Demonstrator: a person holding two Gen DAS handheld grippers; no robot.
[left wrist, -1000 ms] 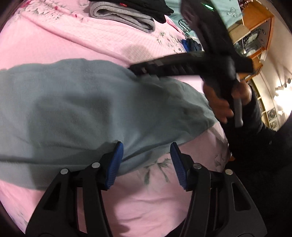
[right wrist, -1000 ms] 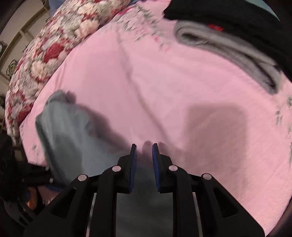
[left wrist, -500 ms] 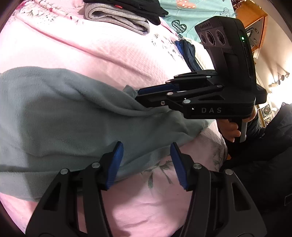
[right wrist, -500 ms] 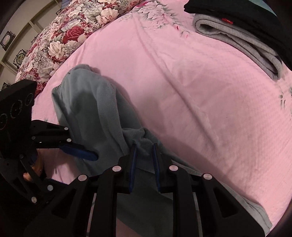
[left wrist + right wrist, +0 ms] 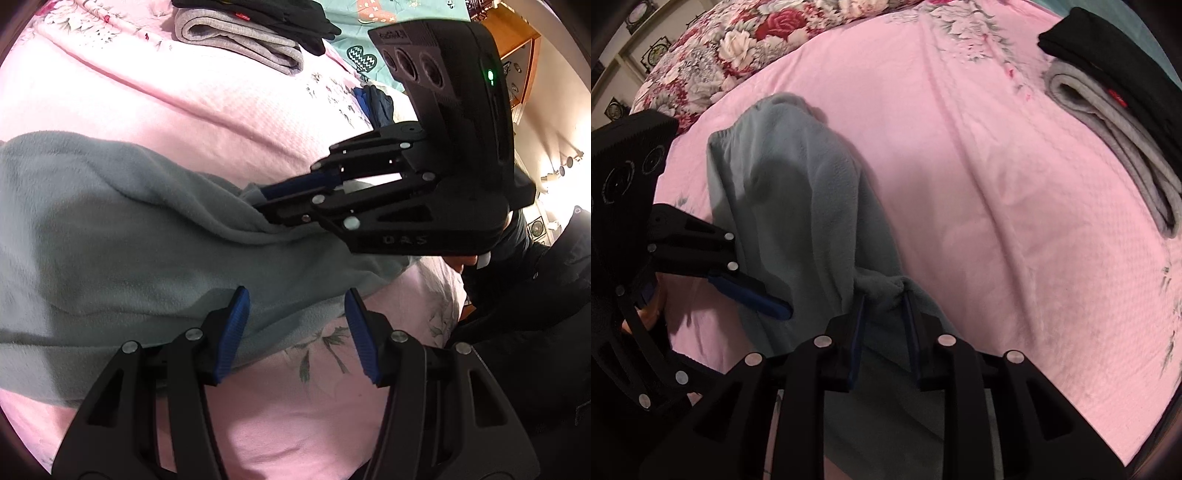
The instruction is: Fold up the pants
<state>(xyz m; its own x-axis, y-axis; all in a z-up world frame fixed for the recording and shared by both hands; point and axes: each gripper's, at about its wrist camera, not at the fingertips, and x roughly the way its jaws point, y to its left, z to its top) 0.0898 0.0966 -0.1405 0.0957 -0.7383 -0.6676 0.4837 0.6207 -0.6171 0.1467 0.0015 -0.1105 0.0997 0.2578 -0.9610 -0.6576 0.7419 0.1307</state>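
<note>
Pink bedding with a floral print covers the bed [image 5: 229, 110] under both of my grippers. Nearest my left gripper [image 5: 295, 328], its blue fingers [image 5: 232, 332] stand about half open with nothing between the pads; the near hem of the grey-green pants [image 5: 129, 236] lies just under and beyond the left-hand pad, while bare pink sheet shows beneath the right-hand one. I can't tell whether that pad actually touches the cloth. Past those fingers the pants spread wide and flat across the bed. On the far edge of that spread, my right gripper [image 5: 882, 317] has its fingers nearly together, pinching a bunched fold of the pants between the pads, and from there the fabric runs away up the sheet to a rounded end. A hand grips that tool's handle below its body. Well beyond both pairs of fingers, a folded grey garment [image 5: 1115, 147] sits under a black one [image 5: 1115, 62] near the bed's far side.
</note>
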